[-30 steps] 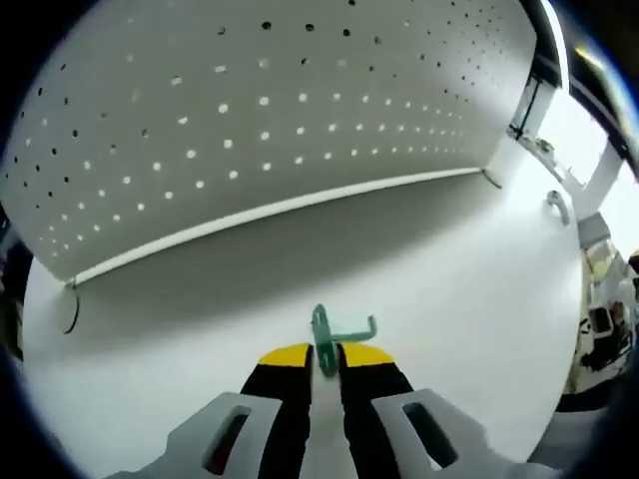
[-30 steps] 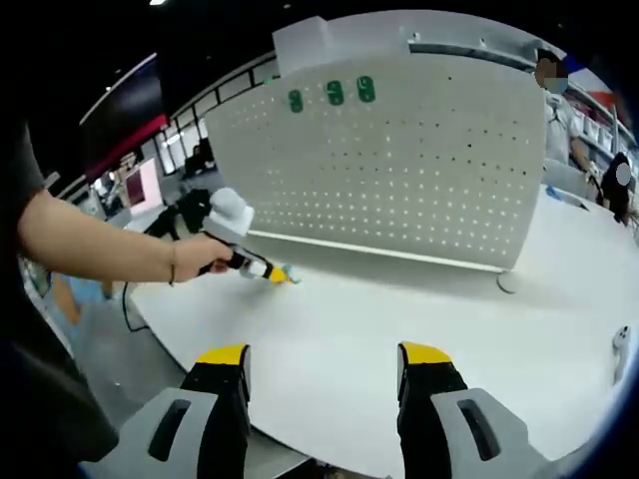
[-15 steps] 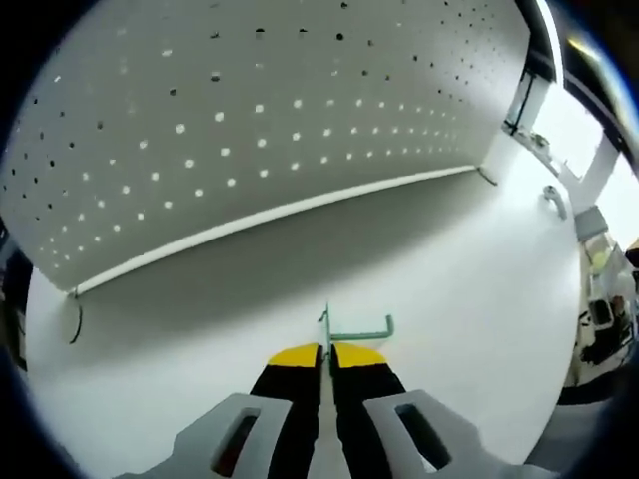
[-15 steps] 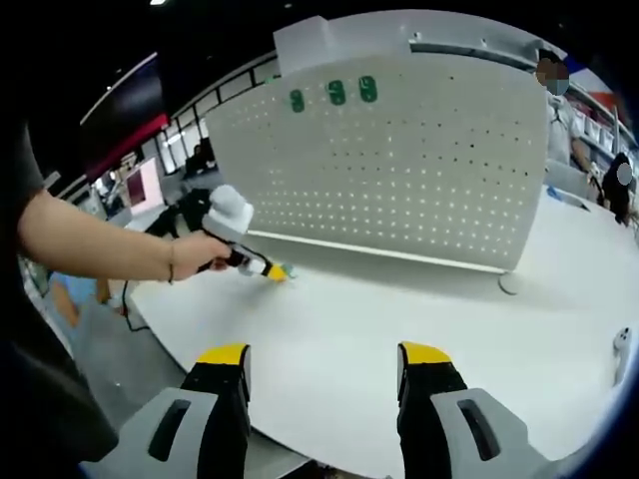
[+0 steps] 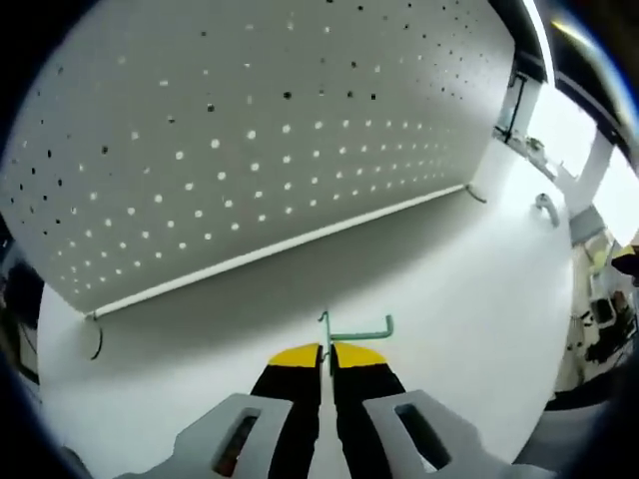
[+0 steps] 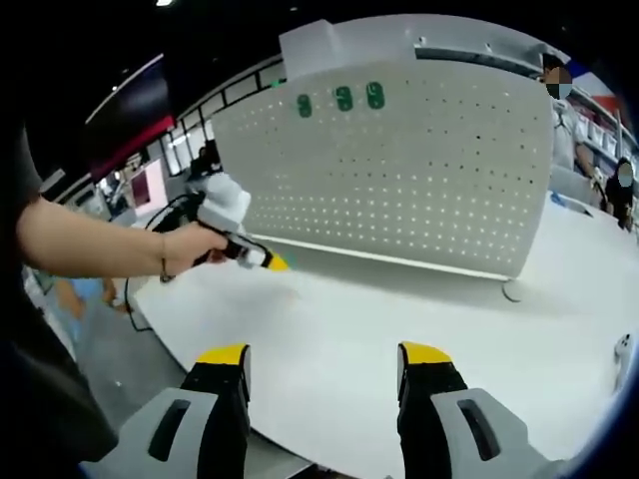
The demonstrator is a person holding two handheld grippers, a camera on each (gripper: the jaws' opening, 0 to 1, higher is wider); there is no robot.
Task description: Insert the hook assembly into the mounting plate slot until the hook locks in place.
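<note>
Left gripper (image 5: 326, 351): yellow-tipped black jaws pressed together, pinching the green hook (image 5: 351, 327) by its thin upright stem. Hook is teal-green wire, a vertical post with a horizontal arm running off to one side and ending in a short upturned tip. It sits just past the jaw tips, above the white table (image 5: 459, 299), not touching the pegboard (image 5: 250, 140). No print or brand readable on gripper or hook.

Pegboard is white, upright on the table, covered in rows of small round holes, some reading dark, some bright. Its lower edge runs as a pale strip across the left gripper view; a thin wire foot shows at each end. Board top is cut off there.

Right gripper (image 6: 324, 364): jaws spread wide apart, nothing between them, low over the near table edge. In the right gripper view the left gripper (image 6: 262, 259) is out ahead, held in the person's hand (image 6: 190, 247) with a bare forearm reaching in, its yellow tip near the pegboard (image 6: 419, 170) base; the hook is too small to make out there. Three green hooks (image 6: 342, 98) sit in a row near the board's top; shapes blurred, no detail. A small grey item (image 6: 624, 349) at the table's far edge is cut off. Background is dim and blurred, with no legible signs.
</note>
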